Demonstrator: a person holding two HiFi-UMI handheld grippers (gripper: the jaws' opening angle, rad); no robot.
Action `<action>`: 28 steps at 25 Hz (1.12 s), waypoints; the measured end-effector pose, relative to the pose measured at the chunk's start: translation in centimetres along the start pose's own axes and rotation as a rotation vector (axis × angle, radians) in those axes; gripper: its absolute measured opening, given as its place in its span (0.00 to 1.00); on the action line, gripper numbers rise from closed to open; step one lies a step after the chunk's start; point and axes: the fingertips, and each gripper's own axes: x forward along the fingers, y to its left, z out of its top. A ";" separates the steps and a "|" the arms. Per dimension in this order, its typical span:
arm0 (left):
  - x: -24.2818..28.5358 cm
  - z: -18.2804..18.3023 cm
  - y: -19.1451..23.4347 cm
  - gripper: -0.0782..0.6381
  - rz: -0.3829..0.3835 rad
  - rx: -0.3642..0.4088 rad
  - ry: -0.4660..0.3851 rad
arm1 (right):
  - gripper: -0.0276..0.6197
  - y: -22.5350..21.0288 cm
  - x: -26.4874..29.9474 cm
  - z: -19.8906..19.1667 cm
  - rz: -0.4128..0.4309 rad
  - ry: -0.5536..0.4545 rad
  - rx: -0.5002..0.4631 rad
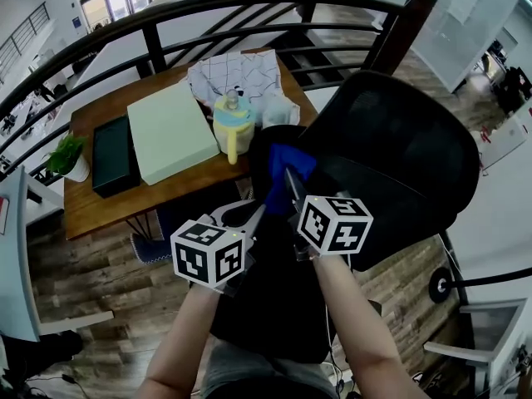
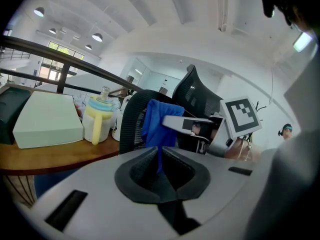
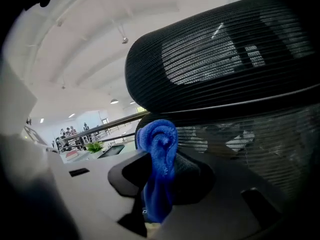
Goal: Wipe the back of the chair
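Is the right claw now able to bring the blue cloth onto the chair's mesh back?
Probably yes. The right claw is shut on the blue cloth, and the mesh back lies just ahead with nothing between. The left claw pinches the cloth's tail, which may limit the sweep.

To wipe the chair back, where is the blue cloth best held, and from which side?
Grip the bunched middle of the blue cloth, as the right hand-held gripper does, coming from the person's side so a wad sticks out toward the chair back. The left hand-held gripper pinches only a thin corner.
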 end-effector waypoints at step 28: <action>5.7 -5.1 -7.6 0.16 -0.080 -0.027 0.115 | 0.21 -13.0 -11.4 -0.8 -0.199 -0.049 0.130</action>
